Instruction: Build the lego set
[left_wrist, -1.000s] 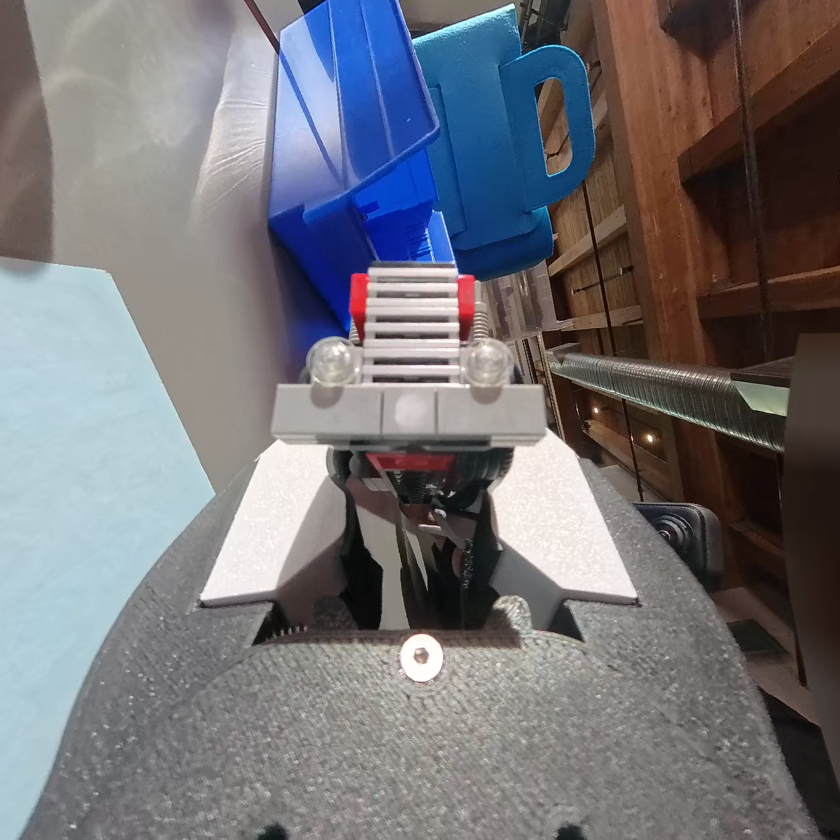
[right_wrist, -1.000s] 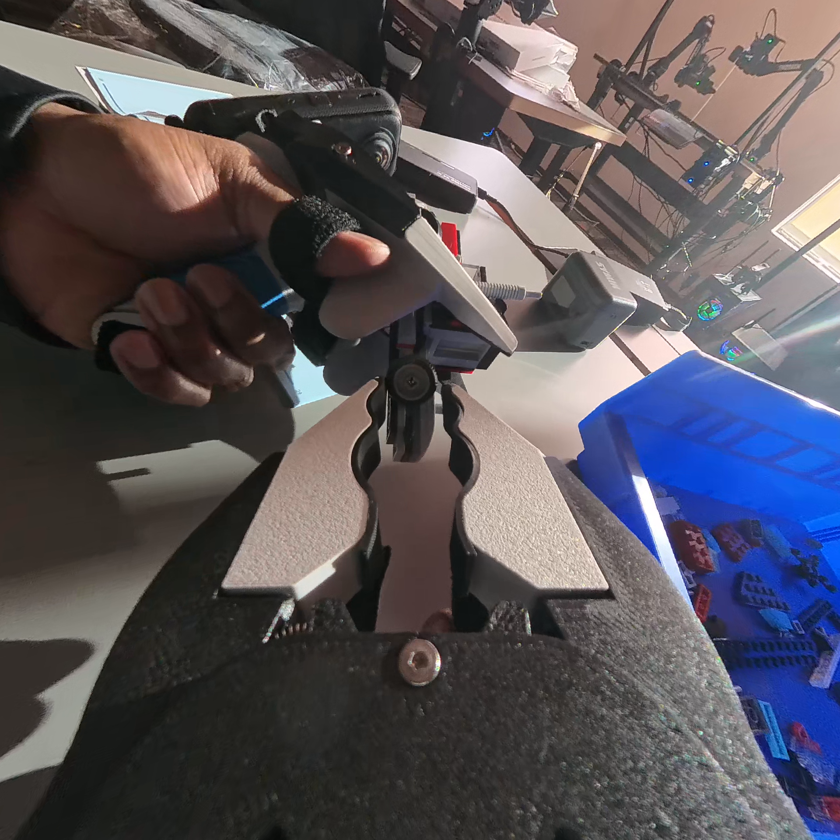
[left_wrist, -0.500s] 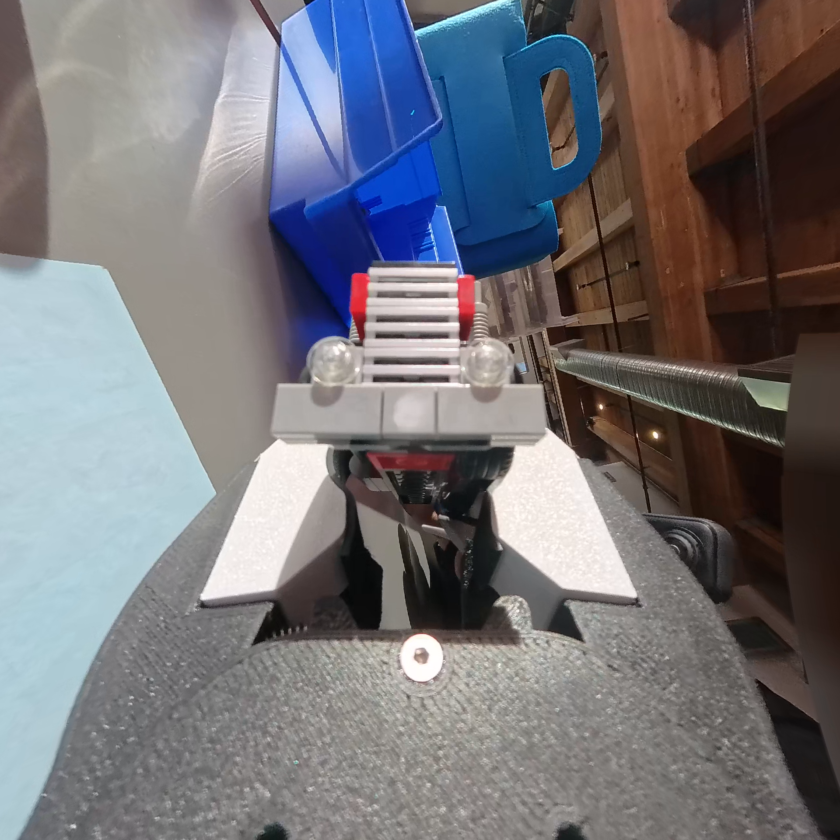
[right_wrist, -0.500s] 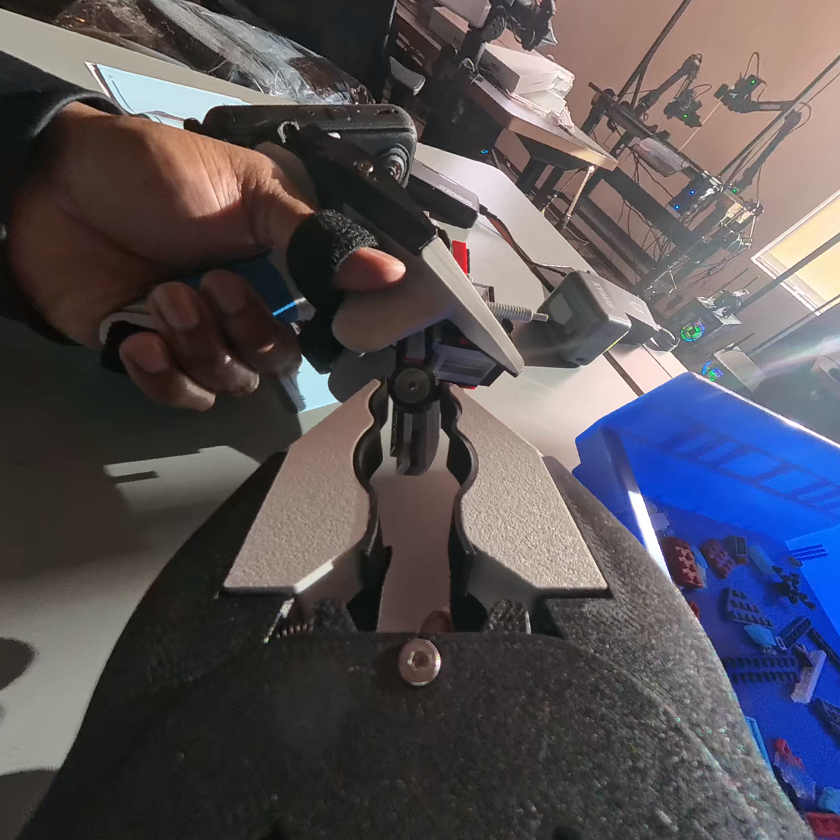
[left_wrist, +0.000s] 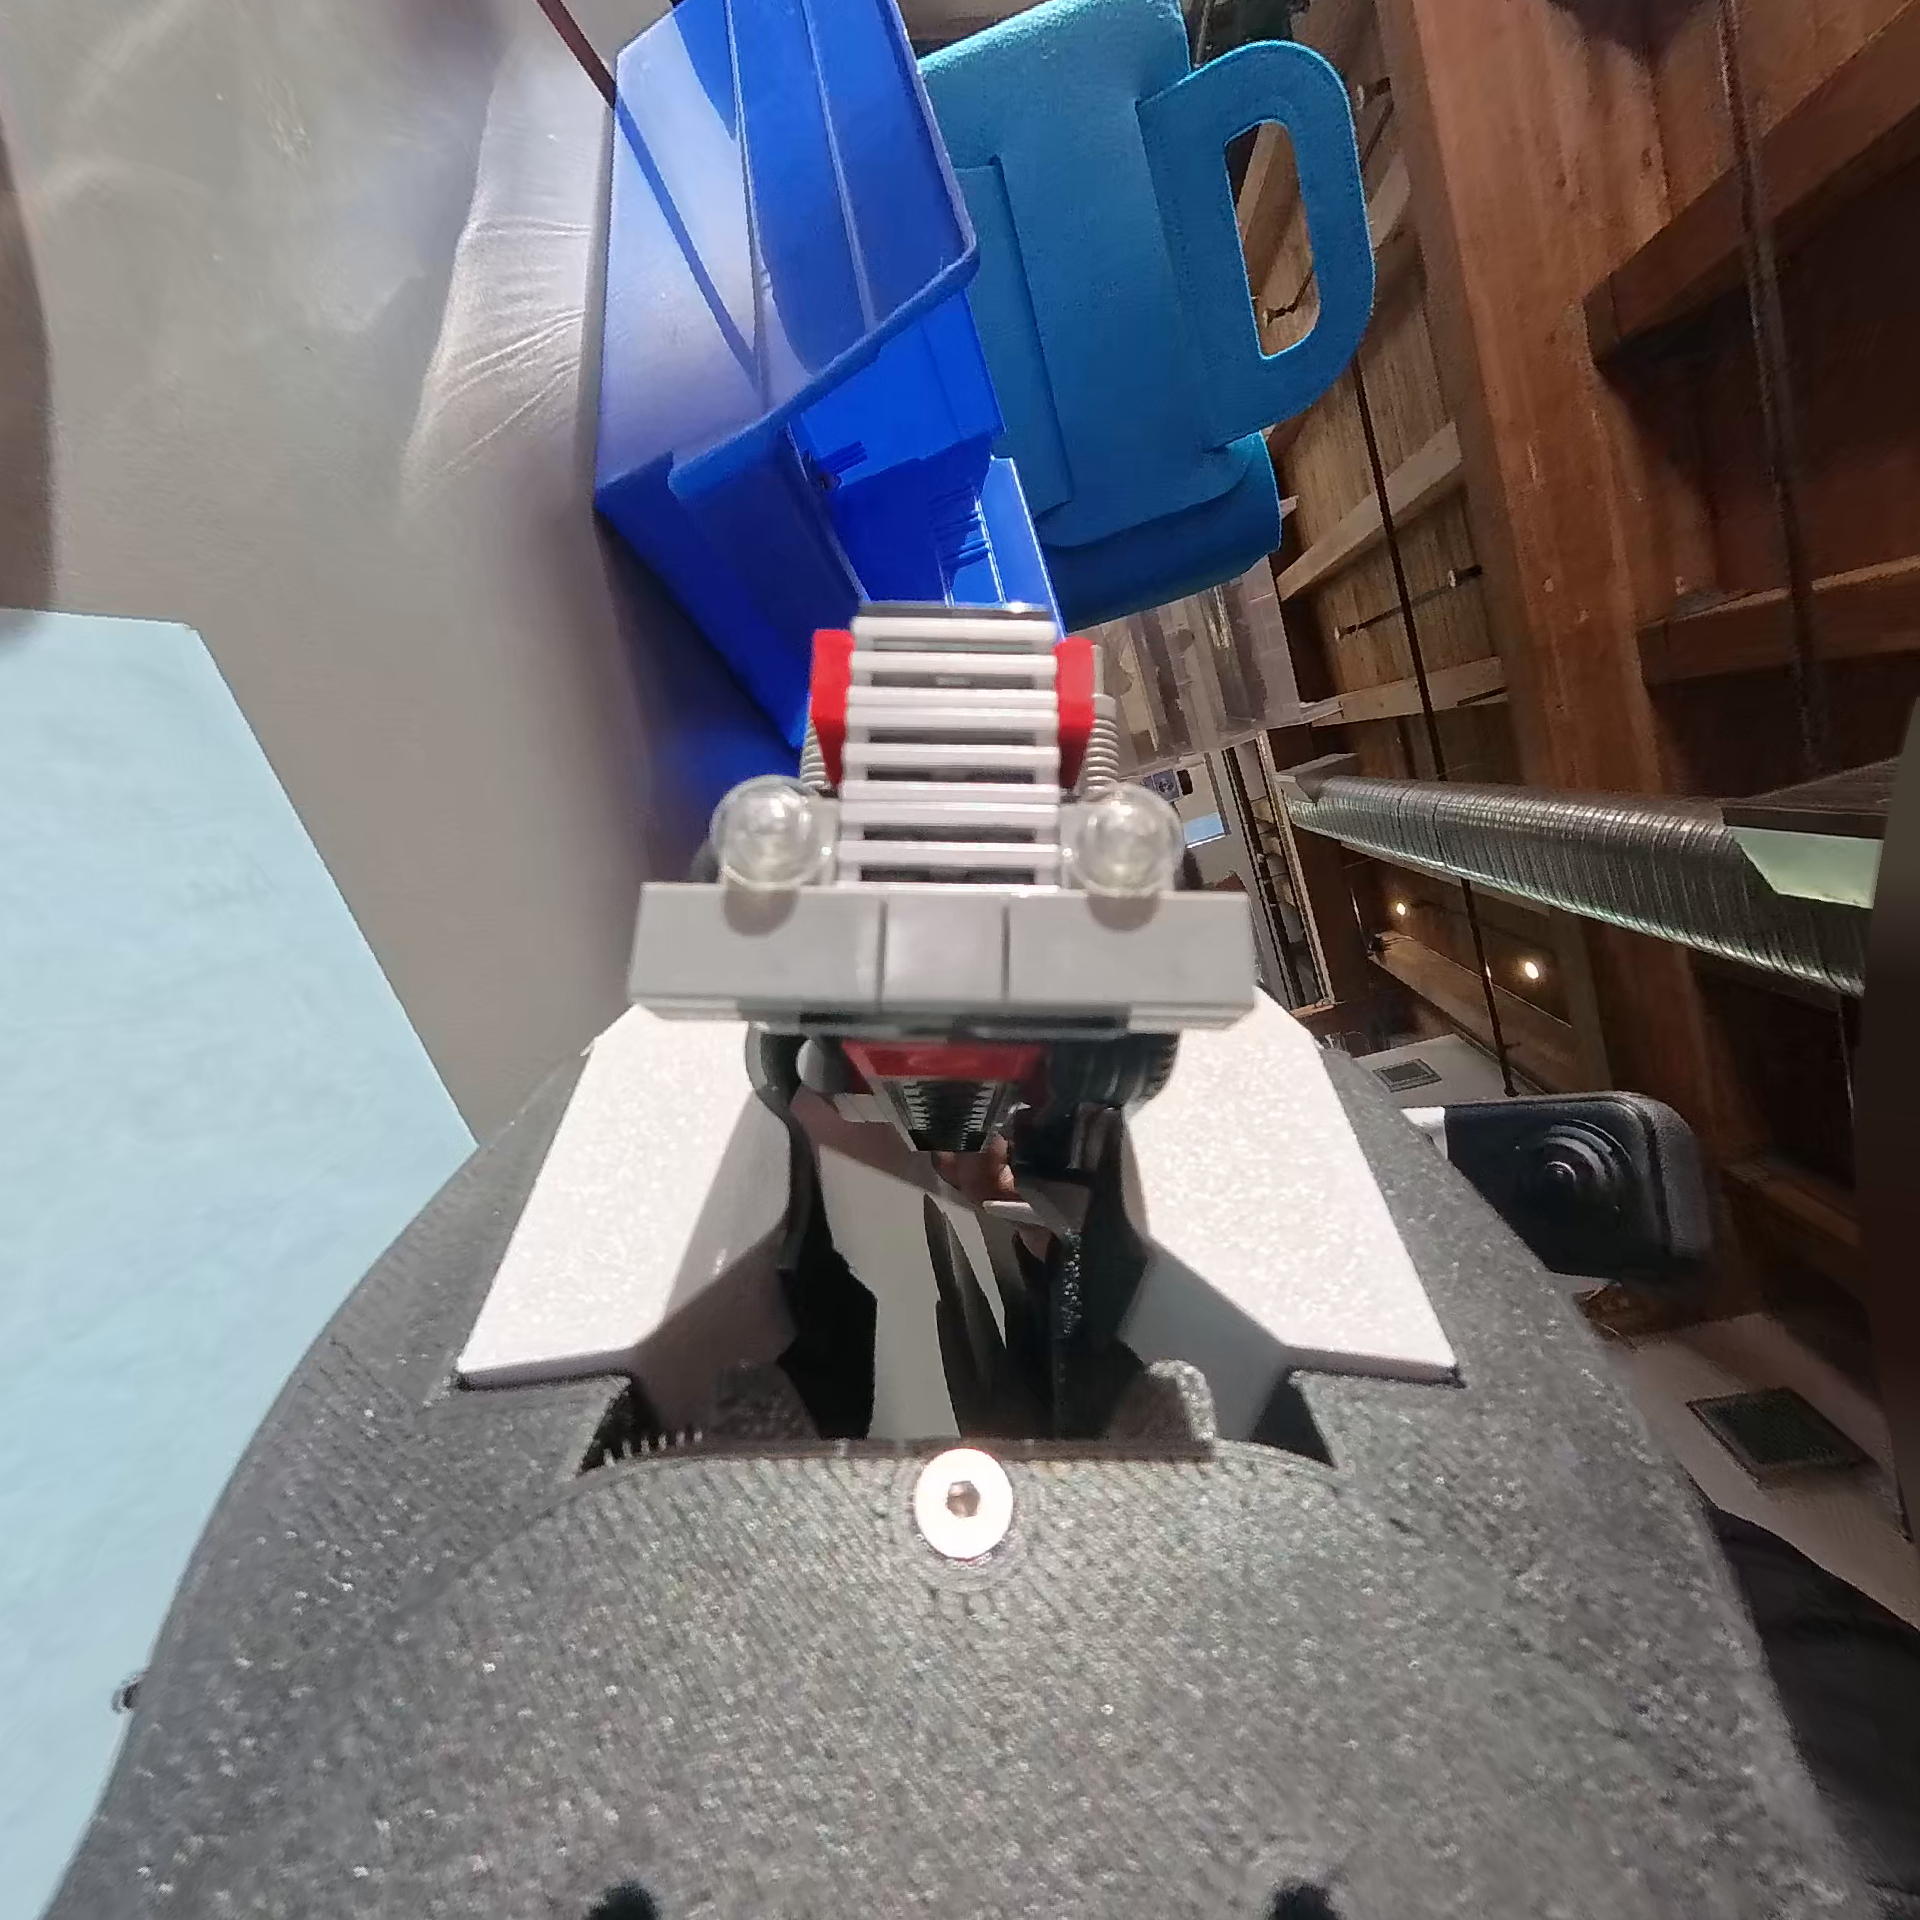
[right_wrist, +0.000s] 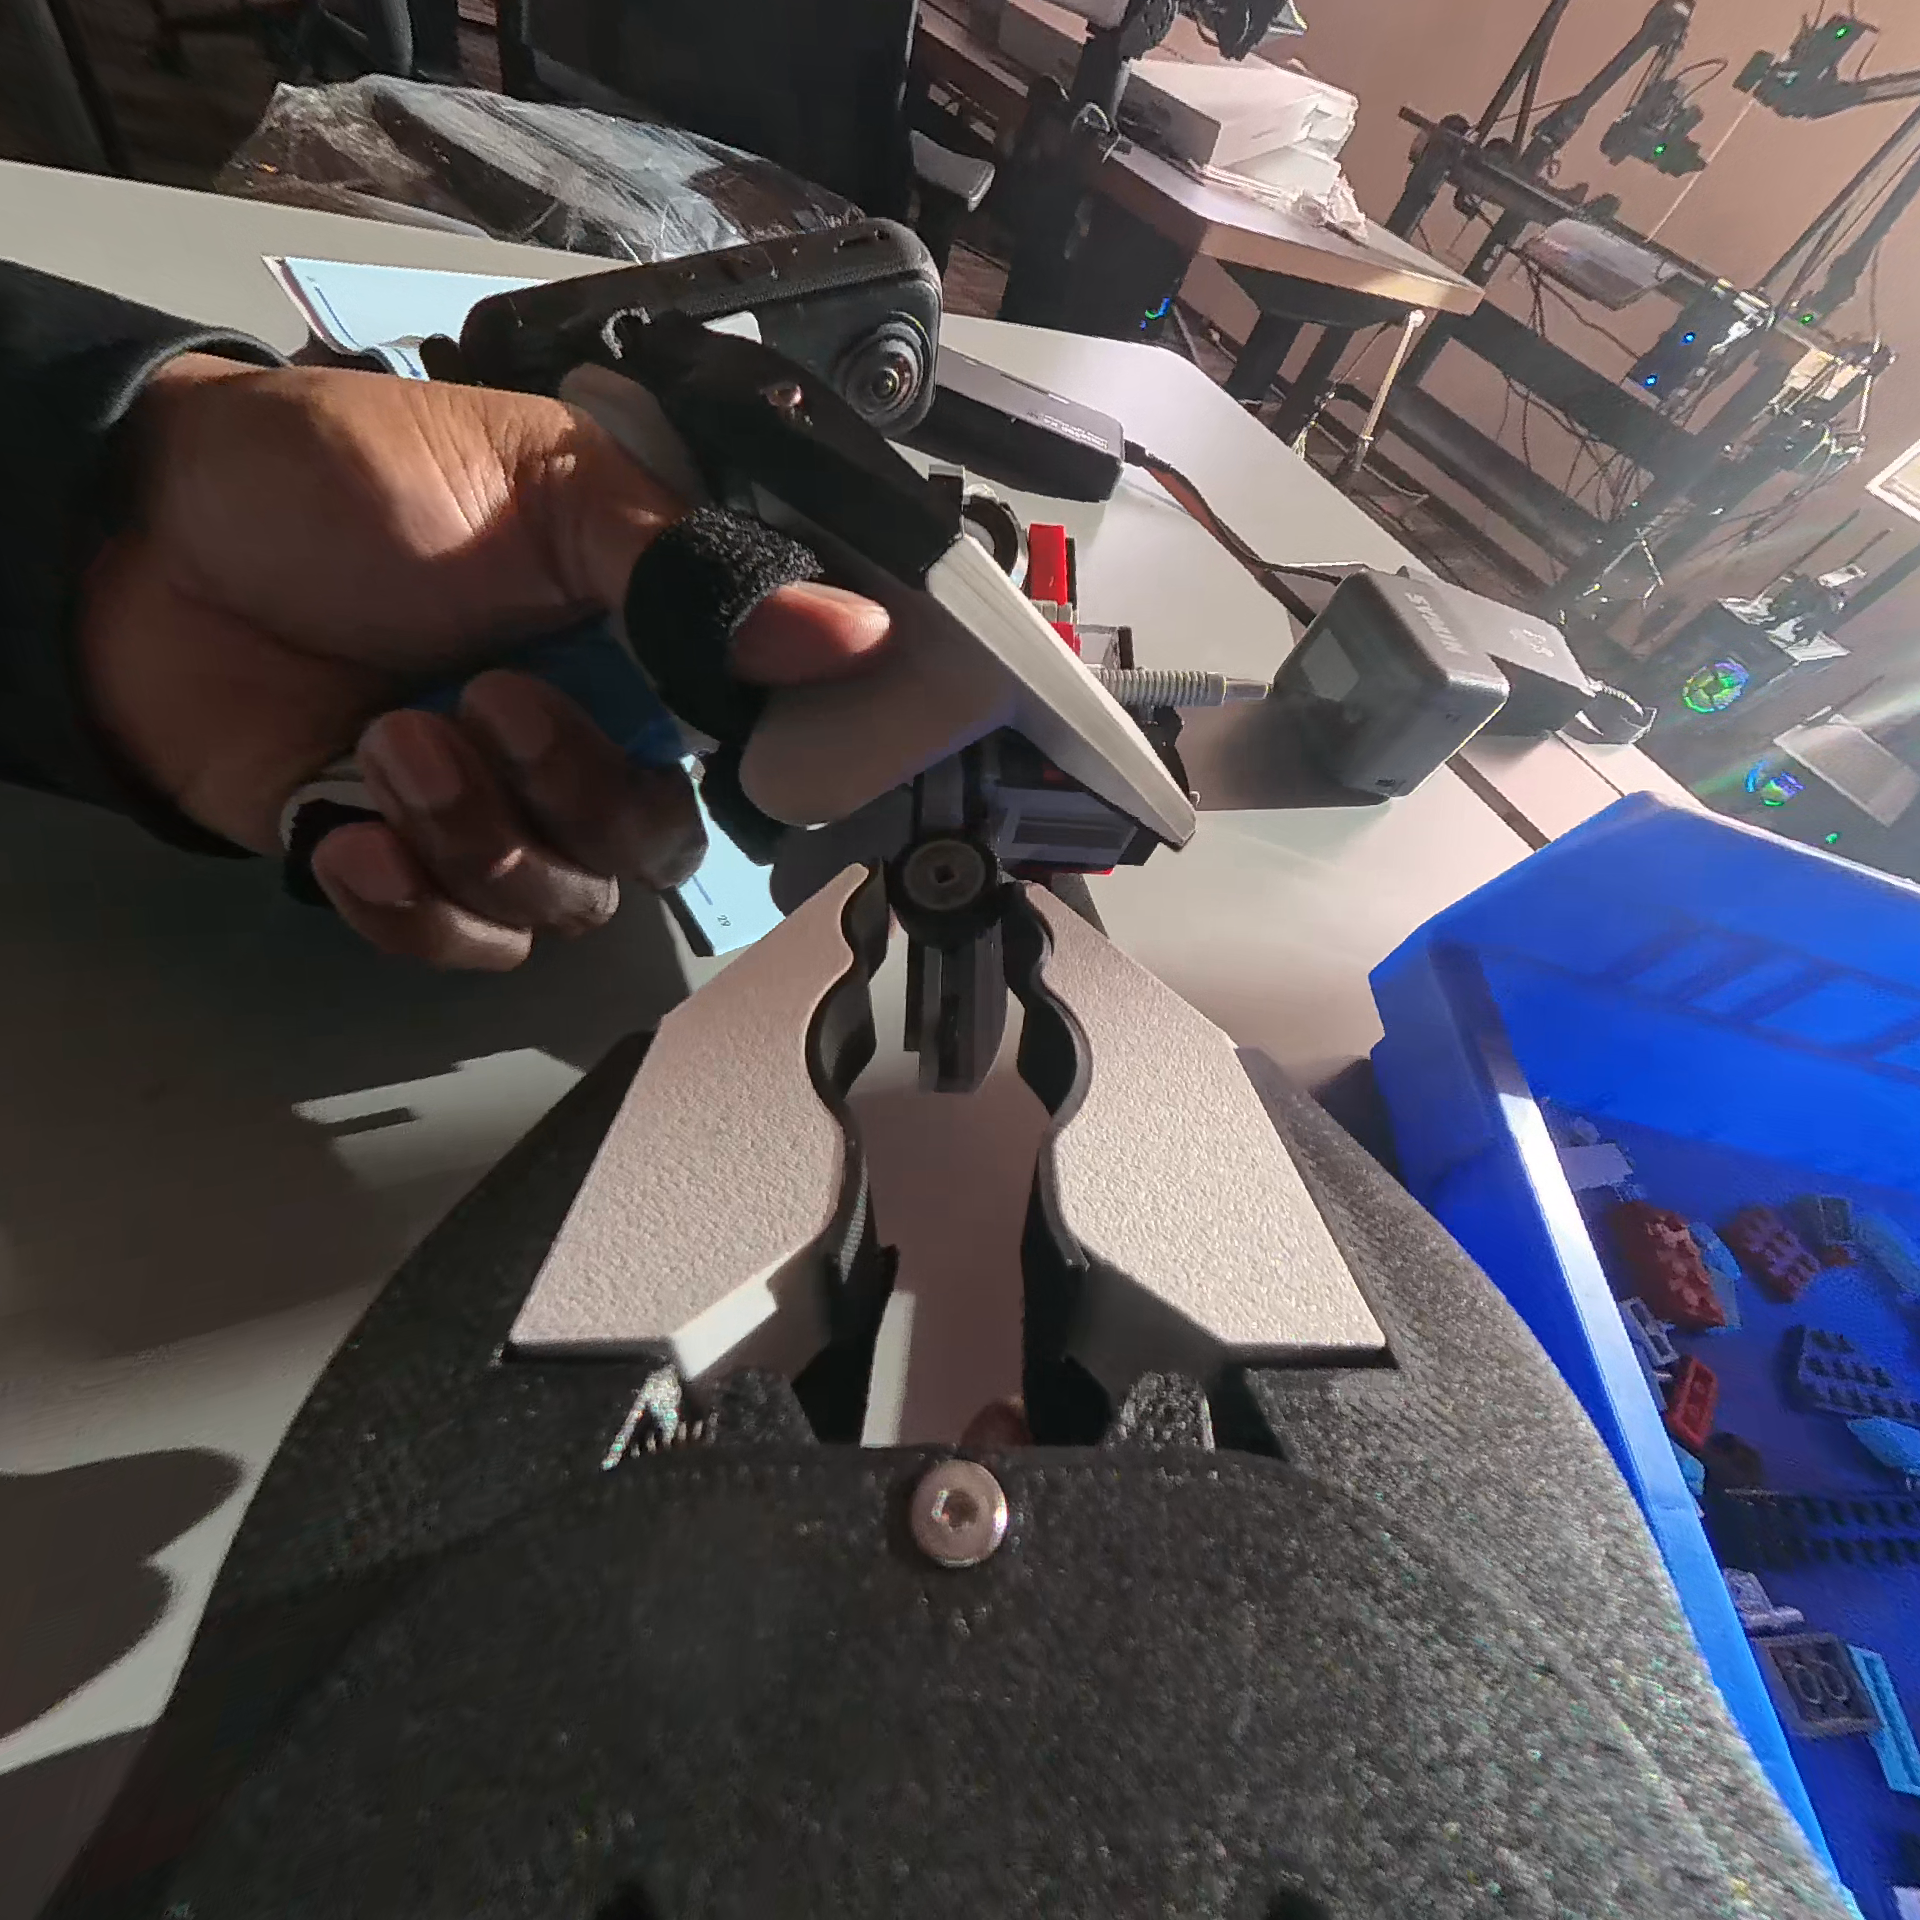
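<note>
My left gripper (left_wrist: 940, 1049) is shut on a small lego truck (left_wrist: 940, 862) with a grey bumper, a grey grille, two clear headlights and red side pieces. The truck's nose points back at the camera. In the right wrist view, a hand holds the left gripper (right_wrist: 1049, 717) with the truck (right_wrist: 1060, 821) above the table. My right gripper (right_wrist: 943, 935) is shut on a dark grey lego part with a black wheel (right_wrist: 940, 878). The wheel touches the truck's underside. The joint itself is hidden.
A blue bin (right_wrist: 1662, 1039) with several loose bricks (right_wrist: 1766, 1299) stands at the right and also shows in the left wrist view (left_wrist: 790, 312). A teal felt bag (left_wrist: 1143, 312) is behind it. A light blue sheet (left_wrist: 156, 1039) and a small grey camera (right_wrist: 1382, 686) lie on the white table (right_wrist: 1299, 904). The left gripper's tips are roughly 4 cm from the right gripper's.
Both grippers have stayed together at the truck. The pair has tilted a little, so the blue bin and the background have shifted in both views.
</note>
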